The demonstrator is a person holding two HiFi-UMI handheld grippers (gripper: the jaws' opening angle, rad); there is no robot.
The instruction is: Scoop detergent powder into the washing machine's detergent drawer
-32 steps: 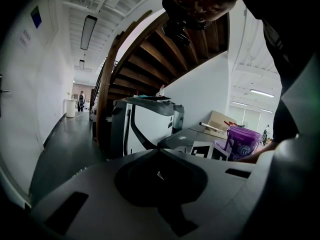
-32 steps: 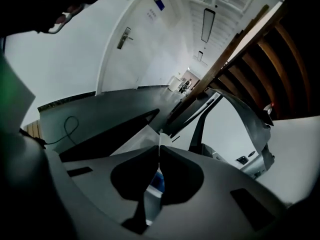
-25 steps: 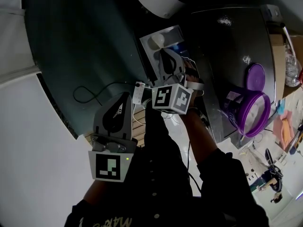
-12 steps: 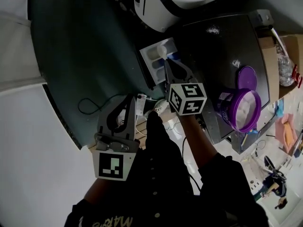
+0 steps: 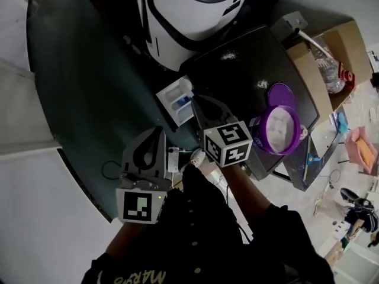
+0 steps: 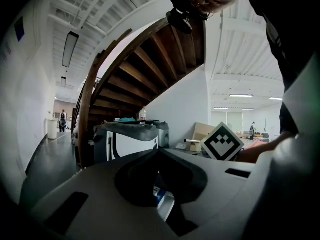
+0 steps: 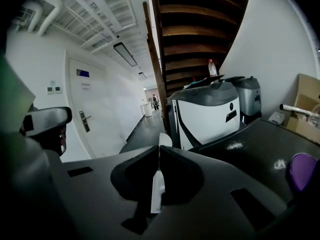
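Observation:
The white detergent drawer [image 5: 176, 99] stands pulled out from the dark washing machine [image 5: 237, 70]. My right gripper [image 5: 198, 101] hovers just right of it, shut on a thin white scoop [image 7: 156, 194] whose bowl [image 7: 165, 140] sticks out past the tips. On the machine's top sits the open purple tub [image 5: 276, 129] of white powder, its lid [image 5: 281, 93] lying behind it. My left gripper [image 5: 155, 134] hangs lower left of the drawer, its jaws together on nothing. In the left gripper view the closed left gripper [image 6: 159, 150] has the right cube [image 6: 222, 143] beyond it.
Spilled powder [image 5: 228, 55] dots the machine's top, with a second patch [image 5: 260, 83]. A white and grey appliance [image 5: 189, 10] stands behind the drawer. A cardboard box [image 5: 323, 58] with a bottle [image 5: 331, 70] sits at the right. A cable [image 5: 115, 170] lies on the dark floor.
Both grippers have lifted. The right one has rolled with the scoop and come off the drawer to its right side. The left stays shut.

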